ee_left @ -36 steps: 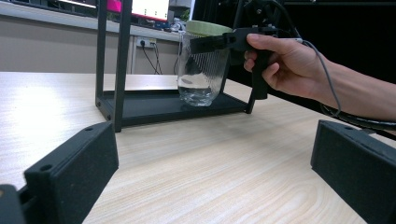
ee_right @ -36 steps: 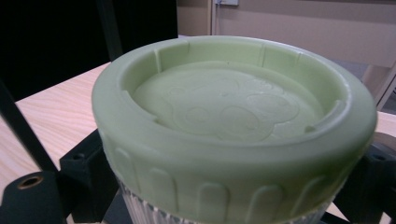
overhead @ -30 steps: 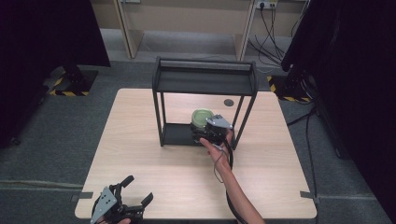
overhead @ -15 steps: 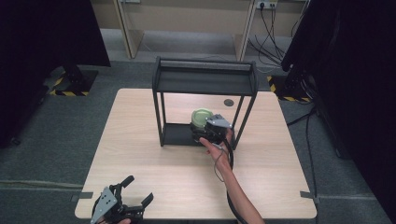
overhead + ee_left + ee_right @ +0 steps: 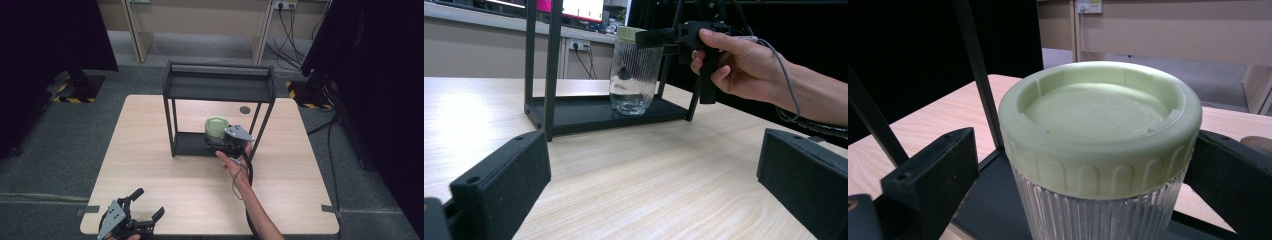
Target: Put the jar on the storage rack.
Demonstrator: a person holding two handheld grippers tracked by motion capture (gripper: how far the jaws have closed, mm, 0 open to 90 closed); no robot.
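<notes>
While the glass jar [image 5: 216, 129] stands on the bottom shelf of the black rack [image 5: 220, 82] in the high view, the right gripper [image 5: 226, 141] is right up against it, low at the front right of the rack. It looks like the job is either to put the jar in the rack or to take it out, and the pictures cannot say which. The jar is upright and its green lid is on. The left gripper [image 5: 145, 206] waits far away at the near edge of the tabletop [image 5: 150, 150], with its jaws wide apart and nothing in them. From up here the right jaws are hidden under the grey plate, so the grip is hard to see. In the left gripper view, the jar [image 5: 634, 70] sits on the shelf with its base down flat, and a hand [image 5: 734, 60] holds the right gripper near the lid. The rack top is cut off there. In the right gripper view, the lid [image 5: 1100, 120] sits between the two black jaws, one on each side. They are very close to the jar, but it is hard to tell if they press on it. The bottom of the jar is cut off here.
</notes>
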